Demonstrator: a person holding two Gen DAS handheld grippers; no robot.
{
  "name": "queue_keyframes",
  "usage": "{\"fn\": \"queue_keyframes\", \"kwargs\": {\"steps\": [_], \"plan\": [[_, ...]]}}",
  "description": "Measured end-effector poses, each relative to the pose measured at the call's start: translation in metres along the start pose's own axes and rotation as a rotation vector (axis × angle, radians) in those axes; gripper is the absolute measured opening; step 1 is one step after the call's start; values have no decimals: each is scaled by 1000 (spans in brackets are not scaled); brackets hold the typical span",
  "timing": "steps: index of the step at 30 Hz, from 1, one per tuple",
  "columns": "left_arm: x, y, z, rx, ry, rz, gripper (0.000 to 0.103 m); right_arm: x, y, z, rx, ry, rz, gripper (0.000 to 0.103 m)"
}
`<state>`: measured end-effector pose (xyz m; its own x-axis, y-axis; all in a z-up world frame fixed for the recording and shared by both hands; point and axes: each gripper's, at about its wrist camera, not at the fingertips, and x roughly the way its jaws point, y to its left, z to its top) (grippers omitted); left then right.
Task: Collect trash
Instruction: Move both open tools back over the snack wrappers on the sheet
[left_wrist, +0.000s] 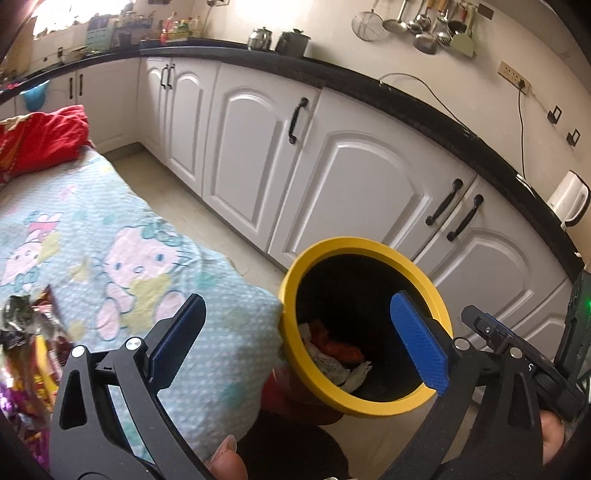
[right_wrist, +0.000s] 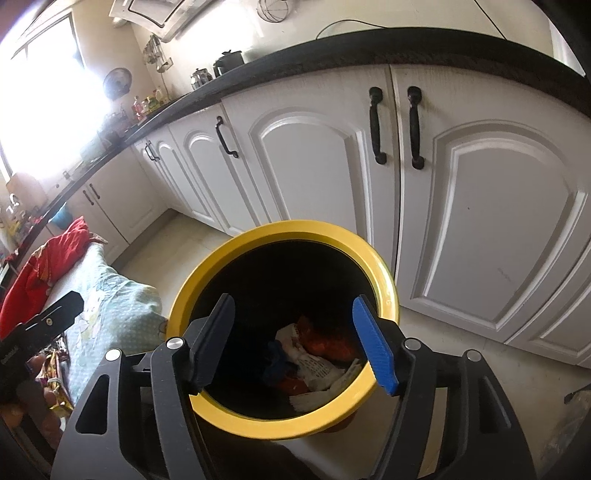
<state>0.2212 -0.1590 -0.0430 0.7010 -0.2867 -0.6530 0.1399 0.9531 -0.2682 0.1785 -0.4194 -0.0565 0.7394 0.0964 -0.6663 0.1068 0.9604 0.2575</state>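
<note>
The right gripper (right_wrist: 293, 338), jaws apart and empty, hangs over the yellow-rimmed bin (right_wrist: 236, 417) on the floor, crumpled trash (right_wrist: 317, 363) lying inside. The left gripper (left_wrist: 299, 336) (also spread wide, holding nothing) sits just left of the bin. The drop looks done; next, reach the wrappers (left_wrist: 33, 354) on the near-left bedspread (left_wrist: 122, 236).

A yellow-rimmed bin (right_wrist: 384, 284) with a dark inside stands upright on the floor beside the bed. Crumpled white and orange trash (right_wrist: 317, 354) lies at its bottom. More shiny wrappers (left_wrist: 26, 347) lie on the bed.
</note>
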Motion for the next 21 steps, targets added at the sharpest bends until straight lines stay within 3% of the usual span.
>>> {"fn": "queue_keyframes", "kwargs": {"steps": [21], "plan": [[-68, 47, 3, -35, -104, 100, 92, -27, 61, -5, -129, -44, 81, 67]]}}
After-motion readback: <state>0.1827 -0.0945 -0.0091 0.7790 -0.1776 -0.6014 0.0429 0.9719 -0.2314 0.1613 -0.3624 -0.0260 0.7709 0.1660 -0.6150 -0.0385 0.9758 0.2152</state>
